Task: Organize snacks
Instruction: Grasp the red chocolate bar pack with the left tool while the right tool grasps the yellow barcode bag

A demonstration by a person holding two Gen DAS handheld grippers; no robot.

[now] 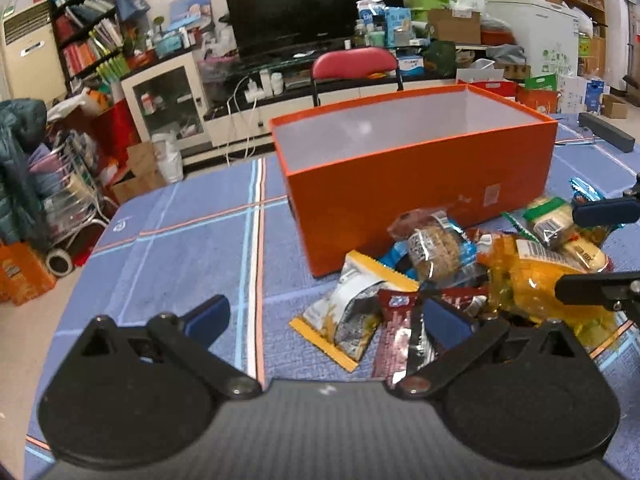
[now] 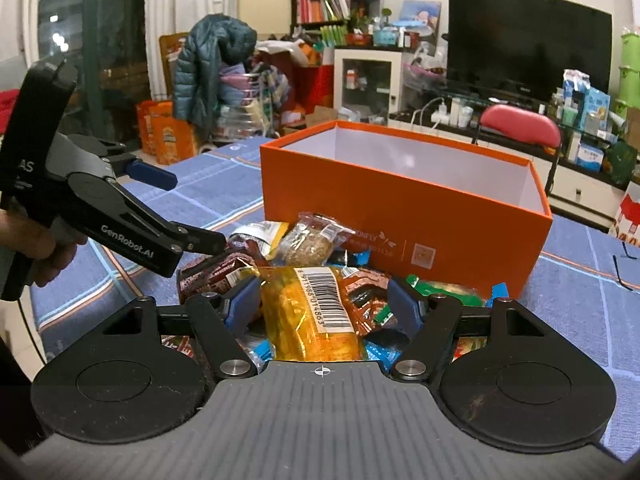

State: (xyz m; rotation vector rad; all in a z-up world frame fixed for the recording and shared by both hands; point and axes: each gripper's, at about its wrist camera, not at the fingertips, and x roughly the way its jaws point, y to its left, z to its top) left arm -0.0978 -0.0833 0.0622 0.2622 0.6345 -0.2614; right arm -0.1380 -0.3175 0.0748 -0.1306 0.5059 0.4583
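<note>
Setting: counter under a blue plaid cloth (image 1: 192,240), living-room clutter behind.
Container: open orange cardboard box with white lining (image 1: 416,204), upright, toward the far side of the counter. What shows of its inside is bare white wall; the floor of it is hidden, so contents cannot be confirmed.
Snacks: loose heap of wrapped snacks (image 2: 304,264) on the cloth, just in front of the box's near wall, some touching it. Includes a clear orange-yellow packet with a barcode label (image 2: 312,312), a round brown cake in clear wrap (image 2: 308,246), a silver-and-yellow foil pouch (image 1: 352,316), and dark red wrappers (image 2: 216,272).
Left claw: (image 1: 324,320) spread wide, nothing between the pads; right pad at the heap's near-left edge, left pad over bare cloth.
Right claw: (image 2: 322,304) wide, straddling the orange-yellow packet; pads beside it, apparently not pressing yet.
Progress: judged early. The whole heap is still outside the box; every packet seen is left to move.
Edges: the box rim stands well above the heap, so each packet likely needs a lift over the near wall.
Open room: broad bare cloth left of the box and heap. The two claws are near each other over the heap; crowding is possible.
</note>
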